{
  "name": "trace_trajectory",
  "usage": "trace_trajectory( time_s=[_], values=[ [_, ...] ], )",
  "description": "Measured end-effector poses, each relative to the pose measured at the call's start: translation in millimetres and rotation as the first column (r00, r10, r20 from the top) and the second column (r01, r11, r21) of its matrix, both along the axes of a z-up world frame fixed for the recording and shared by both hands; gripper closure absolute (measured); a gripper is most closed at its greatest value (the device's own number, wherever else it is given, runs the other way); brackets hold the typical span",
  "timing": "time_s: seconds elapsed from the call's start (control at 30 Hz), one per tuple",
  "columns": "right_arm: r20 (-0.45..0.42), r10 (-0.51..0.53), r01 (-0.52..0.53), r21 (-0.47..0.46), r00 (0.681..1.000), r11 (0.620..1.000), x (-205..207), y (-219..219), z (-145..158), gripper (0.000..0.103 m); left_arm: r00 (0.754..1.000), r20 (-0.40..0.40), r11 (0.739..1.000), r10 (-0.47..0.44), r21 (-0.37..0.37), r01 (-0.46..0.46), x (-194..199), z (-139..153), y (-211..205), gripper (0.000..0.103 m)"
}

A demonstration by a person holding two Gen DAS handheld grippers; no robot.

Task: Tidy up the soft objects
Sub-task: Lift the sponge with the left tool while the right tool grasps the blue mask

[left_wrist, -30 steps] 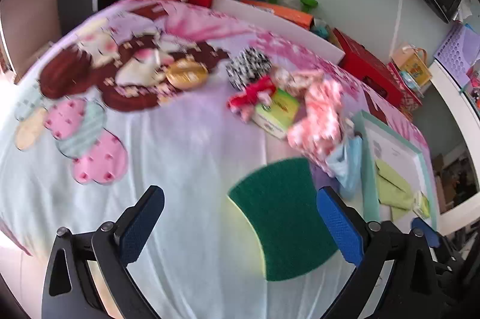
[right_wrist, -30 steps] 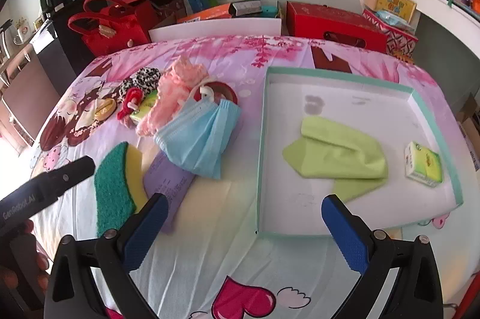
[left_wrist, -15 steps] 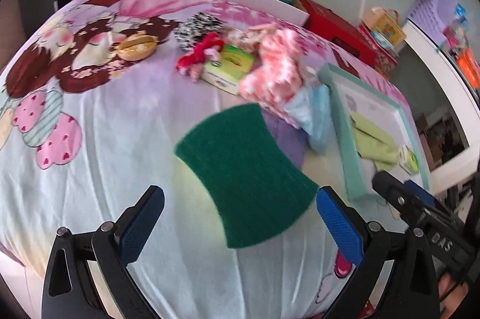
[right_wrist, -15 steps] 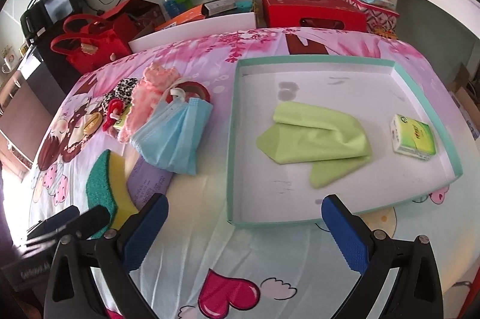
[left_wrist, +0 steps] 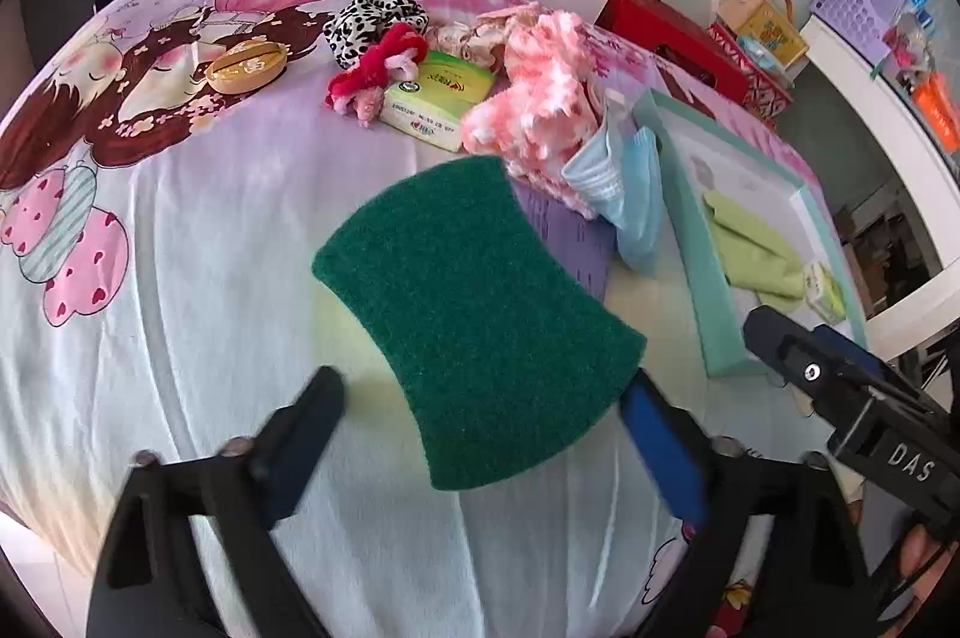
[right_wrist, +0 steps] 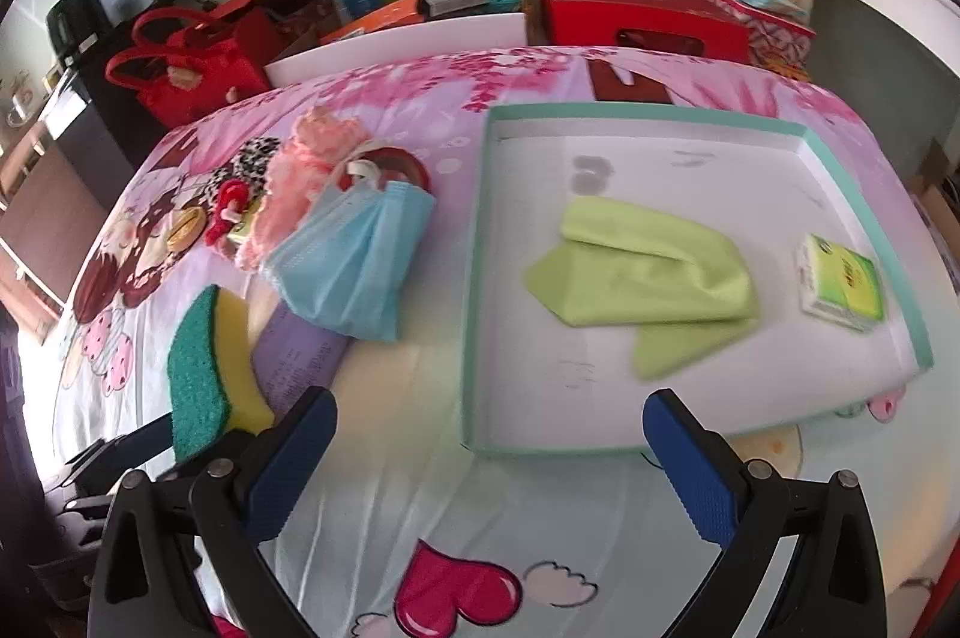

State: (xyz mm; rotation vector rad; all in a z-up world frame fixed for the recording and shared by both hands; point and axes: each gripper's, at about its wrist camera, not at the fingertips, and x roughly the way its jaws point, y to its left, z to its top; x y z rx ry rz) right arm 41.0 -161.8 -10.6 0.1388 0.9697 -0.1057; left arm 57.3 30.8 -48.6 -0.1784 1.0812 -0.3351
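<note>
We see the green-topped yellow scouring sponge (left_wrist: 474, 332) lying on the cartoon-print bedsheet (left_wrist: 198, 242), its near end between the left gripper (left_wrist: 480, 434) fingers; contact is hard to judge, left finger (left_wrist: 300, 434) blurred. The jaws have just been closing, sponge larger than a second ago. Right gripper (right_wrist: 489, 452) fingers spread, empty, before the teal-rimmed white tray (right_wrist: 474, 290). Blue face mask (right_wrist: 354, 260) half-hides a purple sheet.
</note>
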Motion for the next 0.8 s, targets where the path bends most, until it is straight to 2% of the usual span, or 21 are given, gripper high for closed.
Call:
trace_trajectory(
  time_s=[0.13,0.43,0.8],
  values=[
    [-0.001,0.039,-0.039,0.008,0.999,0.999,10.3,8.1,0.0,0.000,1.000,-0.002,0.999,-0.007,-0.042,0.007,3.6,-0.8,2.9,0.027],
    [0.002,0.098,-0.098,0.038,0.995,0.994,38.8,22.0,2.2,0.000,0.999,0.032,0.997,-0.008,-0.074,0.011,10.4,3.7,6.3,0.033],
    [-0.011,0.176,-0.175,0.034,0.984,0.984,63.7,47.4,-7.5,0.000,0.988,0.121,0.996,0.091,0.006,-0.092,20.8,14.7,36.6,0.033]
  ],
)
